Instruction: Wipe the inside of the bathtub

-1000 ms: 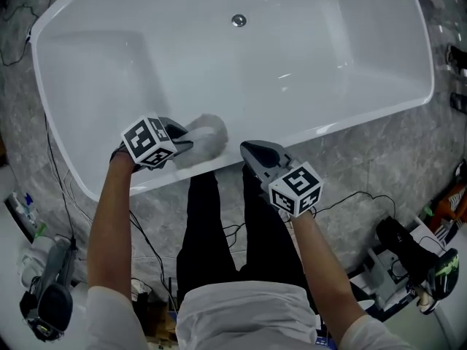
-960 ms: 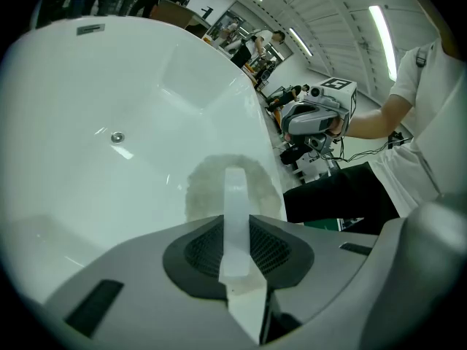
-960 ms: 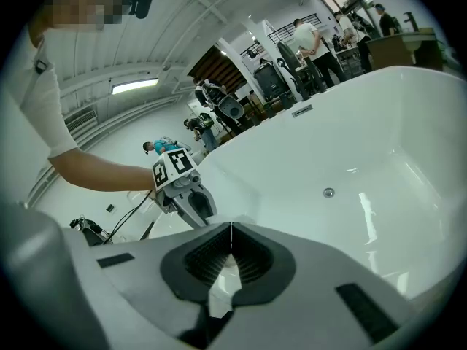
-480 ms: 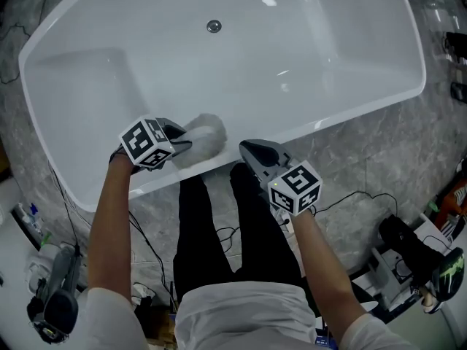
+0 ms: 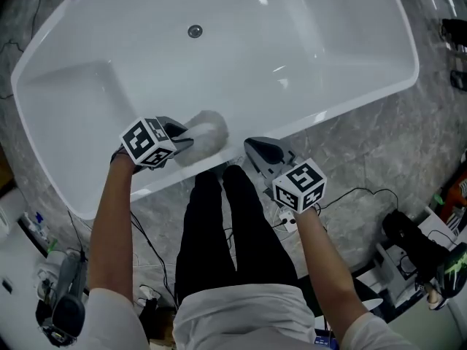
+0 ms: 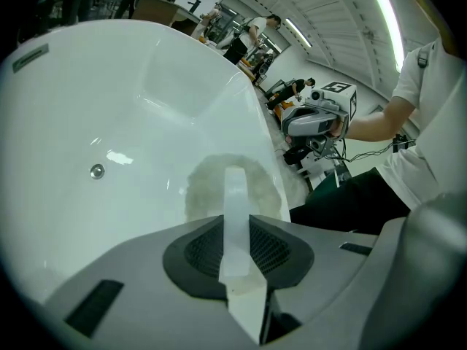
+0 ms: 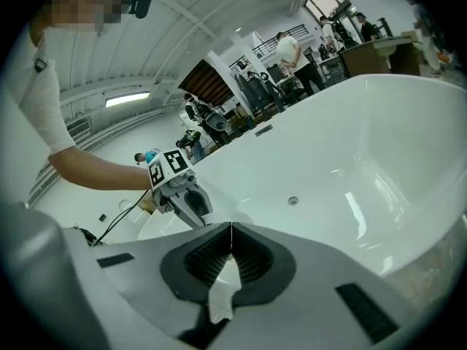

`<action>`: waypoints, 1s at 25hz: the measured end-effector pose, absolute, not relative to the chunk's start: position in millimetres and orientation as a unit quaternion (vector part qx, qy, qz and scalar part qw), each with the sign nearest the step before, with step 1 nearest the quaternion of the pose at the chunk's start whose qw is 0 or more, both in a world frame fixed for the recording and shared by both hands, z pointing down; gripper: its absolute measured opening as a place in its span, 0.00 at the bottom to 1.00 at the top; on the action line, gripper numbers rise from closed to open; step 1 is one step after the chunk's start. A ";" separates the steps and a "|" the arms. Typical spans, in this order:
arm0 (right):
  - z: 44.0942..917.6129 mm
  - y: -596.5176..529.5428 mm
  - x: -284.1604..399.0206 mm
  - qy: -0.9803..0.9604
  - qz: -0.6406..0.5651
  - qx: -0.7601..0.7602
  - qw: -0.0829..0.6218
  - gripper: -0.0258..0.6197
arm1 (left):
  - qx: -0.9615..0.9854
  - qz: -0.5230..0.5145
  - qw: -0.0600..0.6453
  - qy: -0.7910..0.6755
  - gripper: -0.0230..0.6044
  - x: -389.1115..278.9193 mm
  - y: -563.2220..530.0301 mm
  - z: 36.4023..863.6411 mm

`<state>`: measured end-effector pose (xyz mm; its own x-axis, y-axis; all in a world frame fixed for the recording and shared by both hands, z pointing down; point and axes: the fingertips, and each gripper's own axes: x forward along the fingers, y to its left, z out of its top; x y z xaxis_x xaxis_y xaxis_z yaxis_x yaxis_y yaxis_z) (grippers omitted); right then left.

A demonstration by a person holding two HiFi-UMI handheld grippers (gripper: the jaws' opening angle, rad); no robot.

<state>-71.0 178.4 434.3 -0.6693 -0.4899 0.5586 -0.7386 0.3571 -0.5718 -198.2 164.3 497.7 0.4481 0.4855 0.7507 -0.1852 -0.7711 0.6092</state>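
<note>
Fluffy pad held to the near rim of the white bathtub.

The tub lies lengthwise before the standing person, its drain on the far side of the floor of the basin. A round, pale wiping pad sits against the top of the near wall, at the inner edge of the rim. The left gripper pinches the pad's flat white strip, its jaws clamped on it, with the pad just beyond the tips. The right gripper has its jaws pressed together with nothing between them. It is to the right of the pad, apart from it, at the outer edge of the same rim; whether it touches the rim cannot be told. Below are the person's black trousers, the grey marbled floor and loose cables.
</note>
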 end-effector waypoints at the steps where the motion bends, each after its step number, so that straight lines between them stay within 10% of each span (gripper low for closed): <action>1: 434.7 176.5 -65.3 -0.808 0.422 0.384 0.146 0.07 | 0.787 0.517 0.323 0.099 0.17 -192.3 162.3 498.7; 25: 435.7 174.1 16.6 -0.746 0.440 0.487 0.110 0.07 | 0.791 0.515 0.298 0.141 0.17 -95.3 148.2 505.5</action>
